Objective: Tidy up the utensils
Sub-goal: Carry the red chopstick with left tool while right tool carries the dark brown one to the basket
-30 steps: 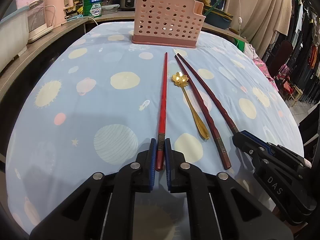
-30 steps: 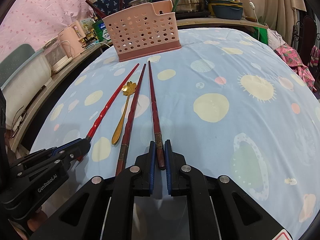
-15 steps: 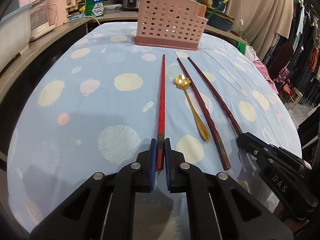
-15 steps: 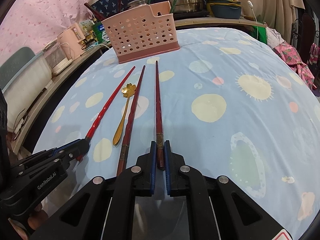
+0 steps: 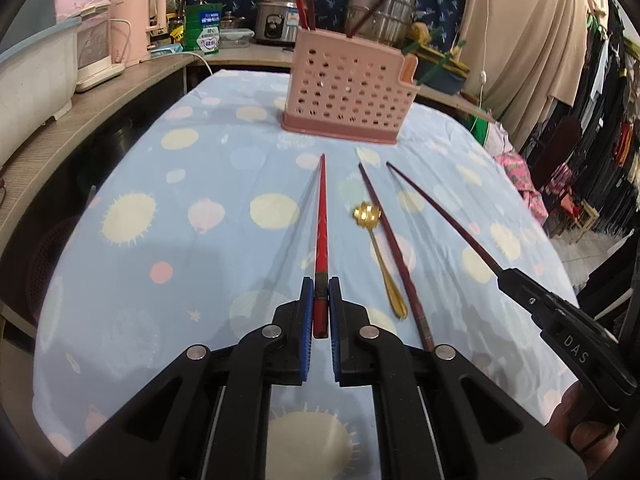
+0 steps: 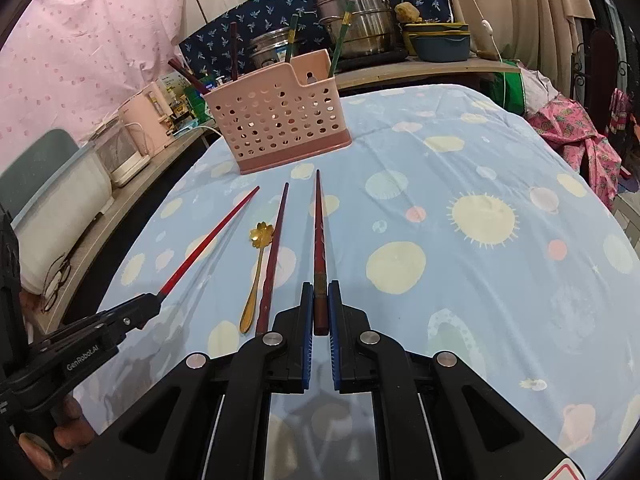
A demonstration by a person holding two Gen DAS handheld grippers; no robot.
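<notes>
My left gripper (image 5: 319,286) is shut on the end of a bright red chopstick (image 5: 321,216), lifted off the cloth with its tip toward the pink perforated utensil basket (image 5: 346,90). My right gripper (image 6: 319,290) is shut on a dark red chopstick (image 6: 319,232), also raised. Another dark red chopstick (image 5: 390,240) and a gold flower-bowl spoon (image 5: 378,252) lie on the cloth between them. In the right wrist view the basket (image 6: 280,120) holds several chopsticks; the spoon (image 6: 256,268) and the lying chopstick (image 6: 274,252) show left of centre.
The table has a blue cloth (image 5: 200,184) with sun and planet prints. A counter at the left and back carries a pink appliance (image 5: 138,28), white containers, a rice cooker (image 5: 276,20) and steel pots (image 6: 354,20). Clothes hang at the right (image 5: 600,80).
Both grippers have lifted their chopsticks off the cloth and tilted up, so the basket and counter sit lower and nearer in view. The spoon and middle chopstick have stayed put.
</notes>
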